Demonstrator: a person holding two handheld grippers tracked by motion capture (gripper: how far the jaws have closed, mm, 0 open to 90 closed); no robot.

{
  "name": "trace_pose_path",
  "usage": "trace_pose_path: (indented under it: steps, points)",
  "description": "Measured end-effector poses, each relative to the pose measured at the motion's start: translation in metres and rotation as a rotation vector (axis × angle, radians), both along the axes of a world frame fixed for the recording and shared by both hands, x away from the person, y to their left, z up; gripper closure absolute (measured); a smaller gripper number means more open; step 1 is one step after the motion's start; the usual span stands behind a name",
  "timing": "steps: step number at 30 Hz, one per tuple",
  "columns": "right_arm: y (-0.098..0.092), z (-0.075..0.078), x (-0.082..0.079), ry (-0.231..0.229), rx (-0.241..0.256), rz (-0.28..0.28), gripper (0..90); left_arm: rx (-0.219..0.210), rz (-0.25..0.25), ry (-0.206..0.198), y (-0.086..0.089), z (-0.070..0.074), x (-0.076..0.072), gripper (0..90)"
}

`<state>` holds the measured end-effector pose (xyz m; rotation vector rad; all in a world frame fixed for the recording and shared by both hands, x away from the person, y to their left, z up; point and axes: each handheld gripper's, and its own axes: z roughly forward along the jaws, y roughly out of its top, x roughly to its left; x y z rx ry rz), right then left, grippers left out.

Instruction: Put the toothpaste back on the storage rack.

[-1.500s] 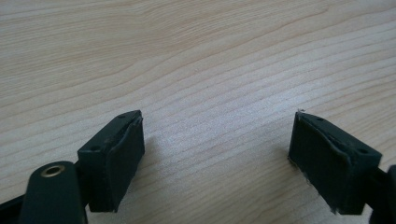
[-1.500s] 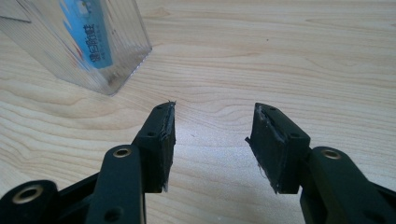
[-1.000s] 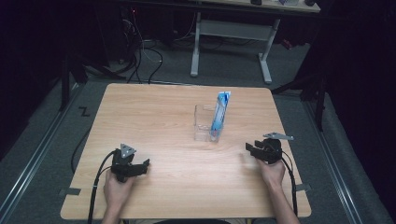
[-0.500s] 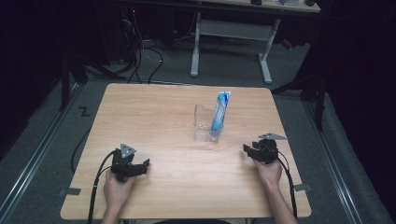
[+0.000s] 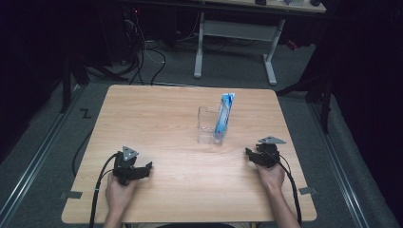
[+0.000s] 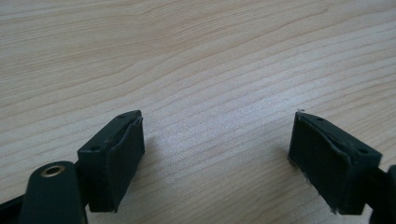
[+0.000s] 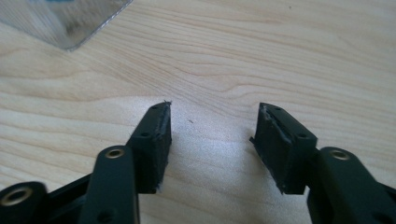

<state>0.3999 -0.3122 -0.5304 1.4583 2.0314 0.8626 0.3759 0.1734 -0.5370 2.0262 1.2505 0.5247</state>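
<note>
A clear plastic box (image 5: 211, 125) stands upright near the middle of the wooden table (image 5: 157, 118), with a blue and white tube (image 5: 223, 116) leaning inside it and sticking out of the top. My left gripper (image 5: 145, 169) rests low at the front left, open, with bare wood between its jaws (image 6: 217, 140). At the front right my right gripper (image 5: 249, 154) is open too, a short way to the right of the box and closer to me; a corner of the box (image 7: 70, 21) shows at the upper left of the right gripper view, beyond the open gripper (image 7: 212, 123).
Black cables trail from both grippers over the table's front edge. Beyond the table stands a white-legged desk (image 5: 235, 42), with cables on the grey floor and dark curtains around.
My right gripper has slid a little to the left and away from me, toward the box. The left gripper has stayed put.
</note>
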Motion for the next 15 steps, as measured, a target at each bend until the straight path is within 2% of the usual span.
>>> trace_pose_path:
  steps: [6,15]
  points:
    - [-0.0006,-0.0003,0.0004,0.005,0.005,-0.007,40.5,0.0,0.0,0.0,0.0,0.0,0.0,18.7]
    - [-0.0005,-0.0003,0.0002,0.005,0.004,-0.007,40.3,0.0,0.0,0.0,0.0,0.0,-0.0001,18.7]
